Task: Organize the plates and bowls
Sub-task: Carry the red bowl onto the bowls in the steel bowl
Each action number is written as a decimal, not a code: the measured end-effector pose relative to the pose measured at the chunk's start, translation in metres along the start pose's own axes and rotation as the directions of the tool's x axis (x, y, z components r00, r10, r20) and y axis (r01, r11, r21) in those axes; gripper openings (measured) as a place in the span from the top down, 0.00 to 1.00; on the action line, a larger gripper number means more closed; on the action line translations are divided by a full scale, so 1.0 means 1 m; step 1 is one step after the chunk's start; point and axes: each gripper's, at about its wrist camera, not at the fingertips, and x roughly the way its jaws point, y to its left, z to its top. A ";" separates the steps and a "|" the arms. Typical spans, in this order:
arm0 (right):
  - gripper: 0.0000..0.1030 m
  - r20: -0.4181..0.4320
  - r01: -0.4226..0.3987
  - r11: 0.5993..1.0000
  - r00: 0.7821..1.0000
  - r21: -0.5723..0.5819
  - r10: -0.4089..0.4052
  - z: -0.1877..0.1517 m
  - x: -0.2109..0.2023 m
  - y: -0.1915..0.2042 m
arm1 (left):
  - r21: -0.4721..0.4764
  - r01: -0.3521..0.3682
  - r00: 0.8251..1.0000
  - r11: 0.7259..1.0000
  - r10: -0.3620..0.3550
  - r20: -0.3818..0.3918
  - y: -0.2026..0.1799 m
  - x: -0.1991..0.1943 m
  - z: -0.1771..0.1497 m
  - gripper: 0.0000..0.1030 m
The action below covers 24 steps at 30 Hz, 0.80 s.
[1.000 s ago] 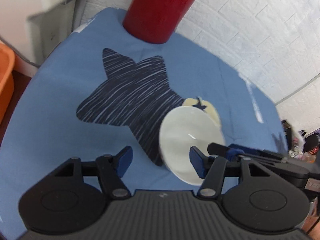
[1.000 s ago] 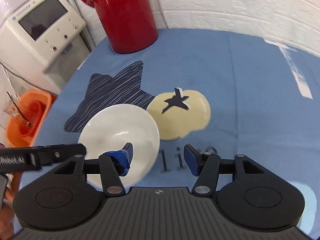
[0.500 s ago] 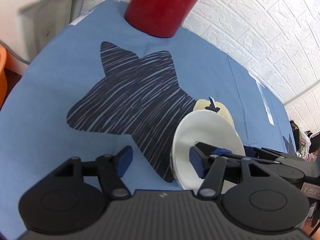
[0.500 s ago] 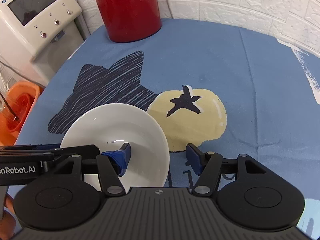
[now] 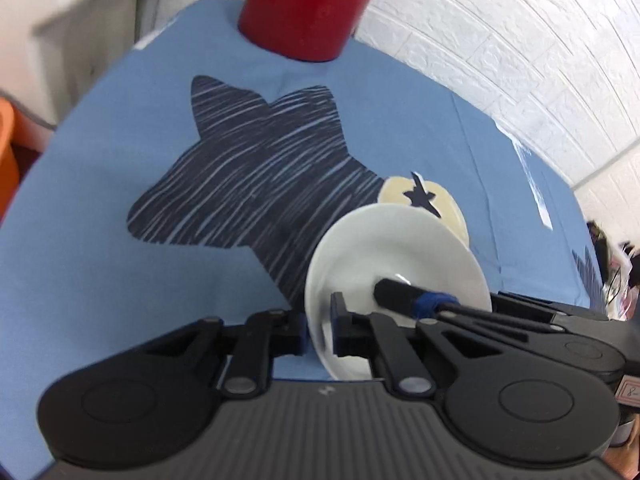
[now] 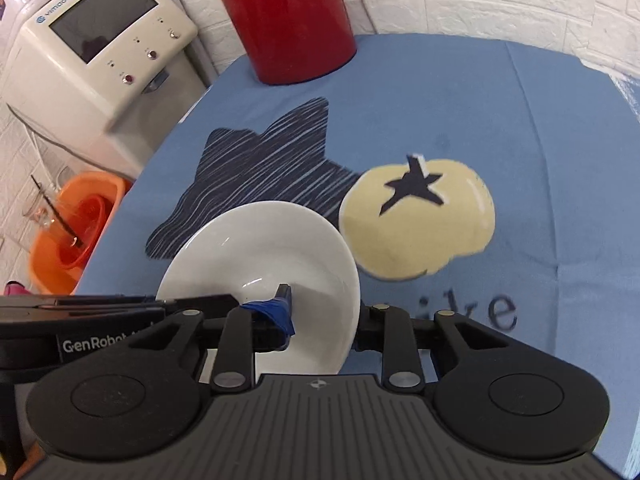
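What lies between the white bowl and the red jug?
Only tablecloth, with its dark striped print, lies between the white bowl and red jug, in the right wrist view.

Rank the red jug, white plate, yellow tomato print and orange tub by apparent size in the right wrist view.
1. white plate, though it sits nearest the camera
2. red jug, cropped at the top, so close to the plate
3. yellow tomato print
4. orange tub

A table draped in a blue cloth (image 6: 460, 92), printed with a dark striped star and a pale yellow fruit shape, carried the things. A tall glossy red jug (image 6: 288, 20) stood on it at twelve o'clock.
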 end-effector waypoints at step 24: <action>0.81 0.050 0.121 0.975 0.990 0.184 -0.132 -0.274 -0.272 -0.054 | 0.334 0.215 0.969 0.918 -0.158 -0.191 -0.193 -0.138 -0.272 0.98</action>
